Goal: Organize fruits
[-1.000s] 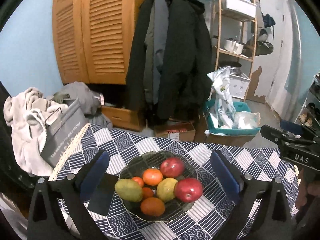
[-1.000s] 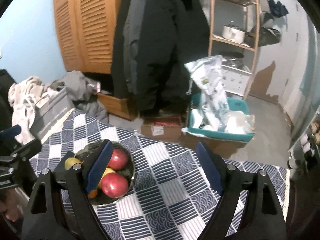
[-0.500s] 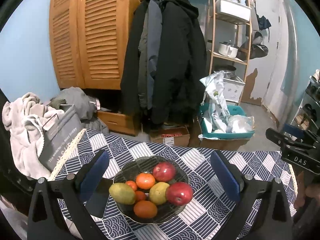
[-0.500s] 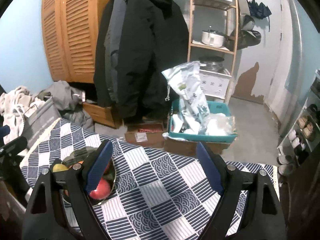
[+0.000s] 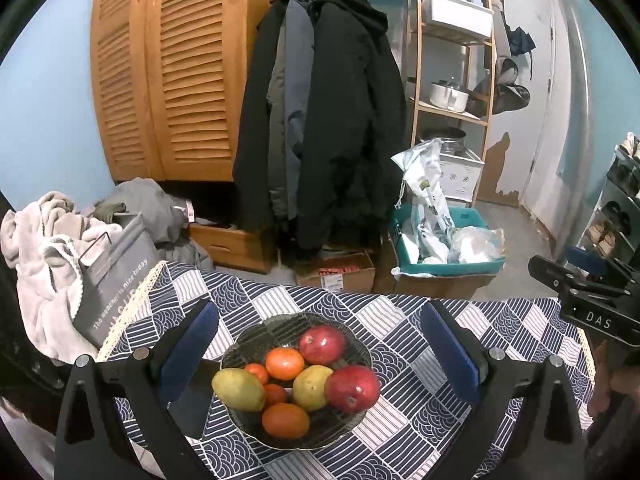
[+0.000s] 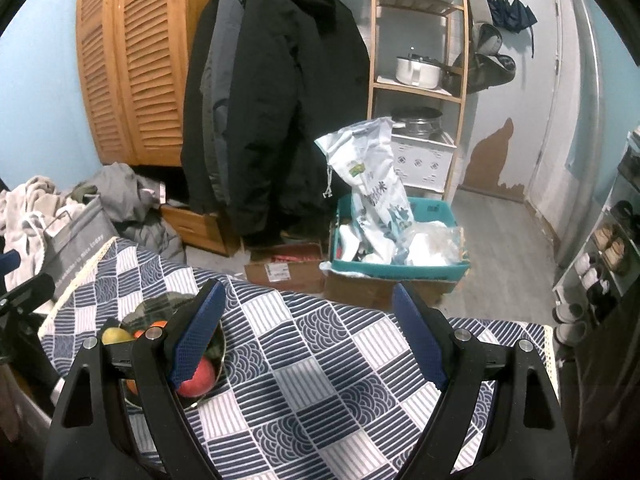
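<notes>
A dark glass bowl (image 5: 240, 350) stands on the blue-and-white patterned tablecloth (image 5: 400, 420). It holds two red apples (image 5: 352, 383), two yellow-green pears (image 5: 238, 389) and several oranges (image 5: 285, 363). My left gripper (image 5: 320, 354) is open and empty, raised above the table with the bowl between its blue pads. My right gripper (image 6: 310, 336) is open and empty over the bare cloth right of the bowl (image 6: 219, 354); its left finger hides most of the fruit. The right gripper also shows at the right edge of the left wrist view (image 5: 588, 300).
A dark flat object (image 5: 192, 412) lies on the cloth left of the bowl. A grey bag (image 5: 116, 276) and heaped laundry (image 5: 44, 248) sit past the table's left edge. Coats (image 5: 328, 120), a wooden wardrobe (image 5: 168, 72), shelves (image 5: 452, 60) and a teal crate (image 5: 440, 248) stand beyond.
Both grippers have risen and drawn back from the table. The bowl now sits lower and smaller in both views. Both stay open and empty; the fruit has not moved.
</notes>
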